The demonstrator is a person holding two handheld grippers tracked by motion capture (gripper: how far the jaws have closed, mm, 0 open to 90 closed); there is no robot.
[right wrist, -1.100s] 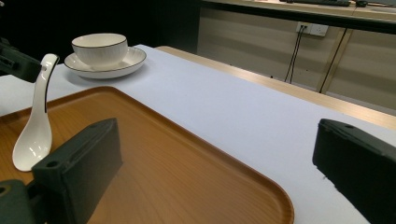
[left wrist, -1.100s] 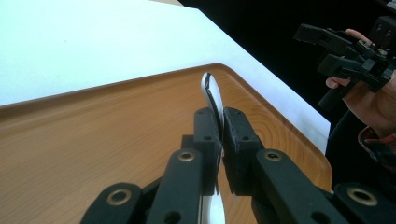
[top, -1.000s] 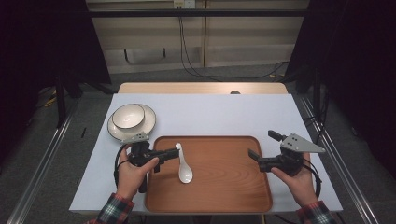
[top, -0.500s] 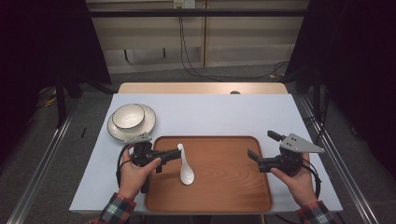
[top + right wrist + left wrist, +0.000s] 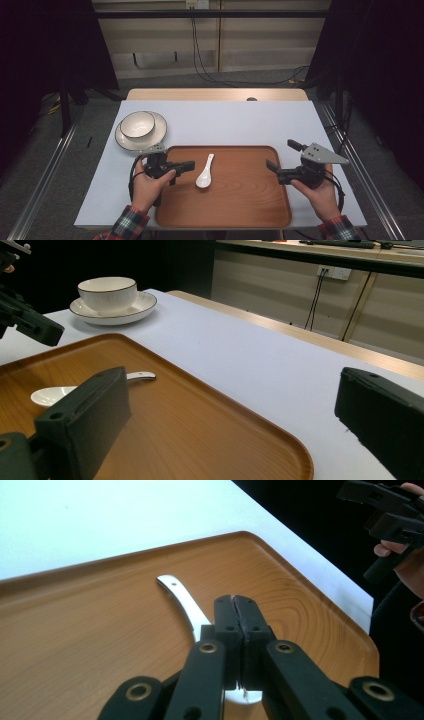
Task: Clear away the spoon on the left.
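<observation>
A white ceramic soup spoon (image 5: 205, 174) lies on a brown wooden tray with rounded corners (image 5: 250, 200), left of the tray's middle, its bowl toward the near side and its handle pointing to the far side. The tray sits at the near middle of a desk covered in pale blue-white (image 5: 225, 120).

The left hand-held gripper (image 5: 189, 164) is level above the left part of the tray, its tips just left of the spoon and pointing right toward it. In the left gripper view its two black jaws are pressed flat against each other, closed on nothing; the spoon's handle (image 5: 181, 600) curves away beyond the tips and the spoon's bowl shows under the jaws, so the left hand-held gripper (image 5: 235, 602) hangs above the spoon without gripping it.

The right hand-held gripper (image 5: 280, 157) is held at the tray's right edge, well apart from the spoon, pointing left. In the right gripper view its jaws stand wide apart with only the tray (image 5: 200, 425) and desk between them, so the right hand-held gripper (image 5: 230, 410) is open and empty.

At the far left of the desk a white bowl with a dark rim (image 5: 137, 125) stands in a white saucer-like plate (image 5: 157, 134), just beyond the tray's far left corner
</observation>
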